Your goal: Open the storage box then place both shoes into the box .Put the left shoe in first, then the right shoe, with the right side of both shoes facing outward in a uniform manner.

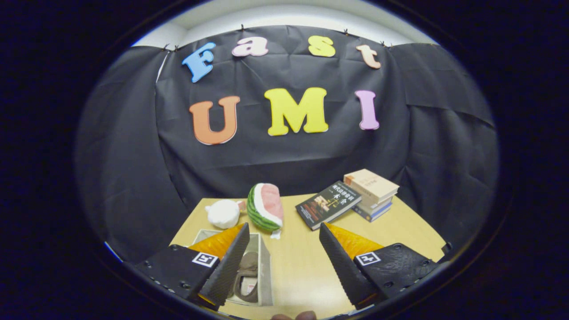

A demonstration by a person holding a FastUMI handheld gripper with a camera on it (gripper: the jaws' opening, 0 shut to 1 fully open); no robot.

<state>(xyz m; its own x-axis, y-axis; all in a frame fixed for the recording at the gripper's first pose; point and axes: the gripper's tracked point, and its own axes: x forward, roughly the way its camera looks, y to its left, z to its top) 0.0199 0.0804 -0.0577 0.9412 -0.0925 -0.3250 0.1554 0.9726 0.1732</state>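
My gripper (283,232) hangs open above the wooden table (298,262), with nothing between its fingers. A pale storage box (265,275) lies open below and just inside the left finger (231,262). Brown footwear (247,278) rests inside the box, partly hidden by that finger; how many shoes are in there I cannot tell. The right finger (342,262) stands over bare tabletop.
Beyond the fingers a watermelon-slice plush (266,207) and a white plush (223,213) sit at the table's far side. A dark book (328,204) leans against a stack of books (372,194) at the far right. Fingertips of a hand (295,316) peek in below.
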